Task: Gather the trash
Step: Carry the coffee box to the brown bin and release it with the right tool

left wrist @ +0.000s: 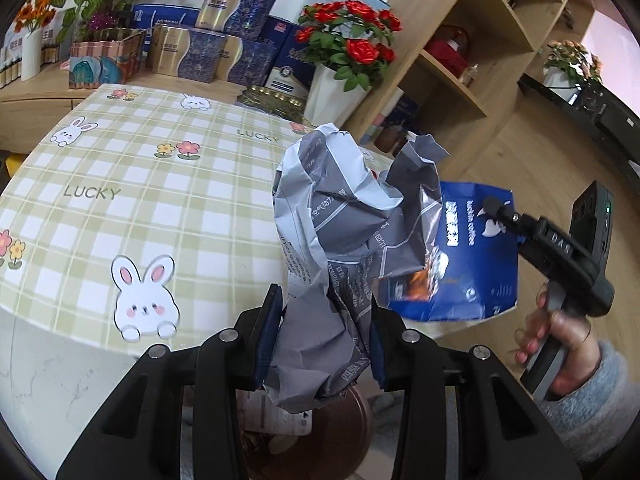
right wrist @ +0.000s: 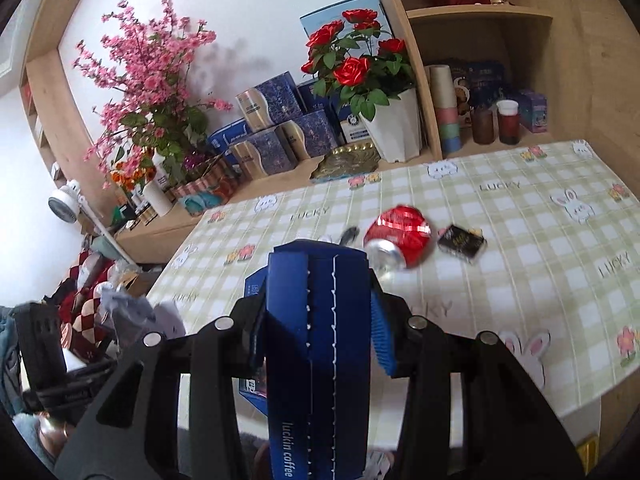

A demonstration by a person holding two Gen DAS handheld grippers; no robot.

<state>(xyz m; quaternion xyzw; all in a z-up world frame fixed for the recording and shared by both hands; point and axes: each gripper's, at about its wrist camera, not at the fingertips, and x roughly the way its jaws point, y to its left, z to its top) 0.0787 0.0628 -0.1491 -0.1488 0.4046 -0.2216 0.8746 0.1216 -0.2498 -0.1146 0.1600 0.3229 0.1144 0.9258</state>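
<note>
Two grippers are in play: the left gripper [left wrist: 326, 336] has one crumpled grey paper wrapper [left wrist: 340, 232] between its pads, and the right gripper [right wrist: 316, 320] has one blue coffee carton [right wrist: 318, 344] between its own. Ahead of the right gripper, on the checked tablecloth [right wrist: 520, 264], lie one crushed red can [right wrist: 400, 240] and, just right of it, one small black packet [right wrist: 462, 242]. Beyond those stands one white pot of red roses [right wrist: 396, 128], and far off to the gripper's left one spray of pink blossom [right wrist: 152, 80]. Below the left gripper sits one brown round bin [left wrist: 340, 432]. One hand [left wrist: 560, 336] shows to its right.
</note>
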